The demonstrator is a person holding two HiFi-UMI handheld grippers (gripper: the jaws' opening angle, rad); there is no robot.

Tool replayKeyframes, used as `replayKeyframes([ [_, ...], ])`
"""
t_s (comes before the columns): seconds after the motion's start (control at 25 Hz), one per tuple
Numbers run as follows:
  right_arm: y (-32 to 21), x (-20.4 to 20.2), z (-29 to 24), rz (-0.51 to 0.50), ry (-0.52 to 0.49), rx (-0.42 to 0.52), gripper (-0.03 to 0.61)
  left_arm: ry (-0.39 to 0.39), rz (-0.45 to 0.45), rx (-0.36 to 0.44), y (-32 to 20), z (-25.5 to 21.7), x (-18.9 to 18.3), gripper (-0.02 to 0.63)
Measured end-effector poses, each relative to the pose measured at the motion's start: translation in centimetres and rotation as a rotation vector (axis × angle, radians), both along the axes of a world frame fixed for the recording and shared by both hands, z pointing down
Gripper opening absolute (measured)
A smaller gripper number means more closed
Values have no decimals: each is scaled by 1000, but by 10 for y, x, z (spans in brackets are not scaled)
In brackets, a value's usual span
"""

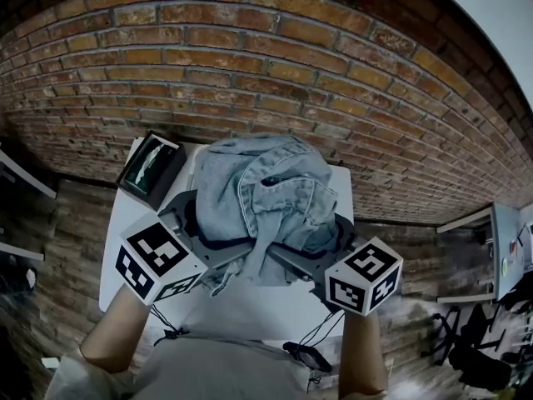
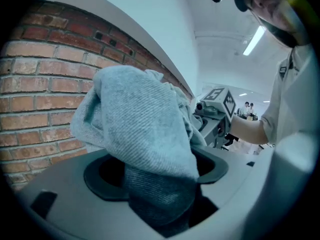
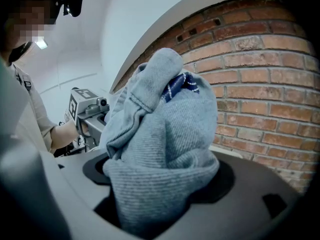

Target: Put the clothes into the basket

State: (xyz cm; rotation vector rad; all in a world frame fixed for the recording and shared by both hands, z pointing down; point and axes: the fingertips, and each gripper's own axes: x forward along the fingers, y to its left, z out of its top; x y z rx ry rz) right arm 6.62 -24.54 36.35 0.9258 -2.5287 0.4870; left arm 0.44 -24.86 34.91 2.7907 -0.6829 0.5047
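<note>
A bundle of pale blue denim clothes hangs in the air between both grippers, over a white table. In the head view my left gripper grips the bundle's left underside and my right gripper its right underside. The left gripper view has grey-blue cloth stuffed between the jaws of the left gripper. Cloth with a blue checked patch at its top likewise fills the right gripper. Each gripper is shut on the bundle. A dark open box stands at the table's far left corner.
A red brick wall rises right behind the table. Cables and a small black device lie by the table's near edge. A desk stands far right. The opposite gripper's marker cube shows beyond the cloth.
</note>
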Motion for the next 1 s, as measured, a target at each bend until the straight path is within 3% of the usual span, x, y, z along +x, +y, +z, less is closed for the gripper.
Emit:
replayKeyframes([
  [0.48,-62,-1,29,21,8,53,410,-17,-17,58,-62,28,-1,362],
  [0.76,-82,7,59,35,17,20,410,-15,-24,25,-83,59,6,362],
  [1.0,-86,17,98,42,49,-61,410,-16,-42,-73,-88,100,14,362],
])
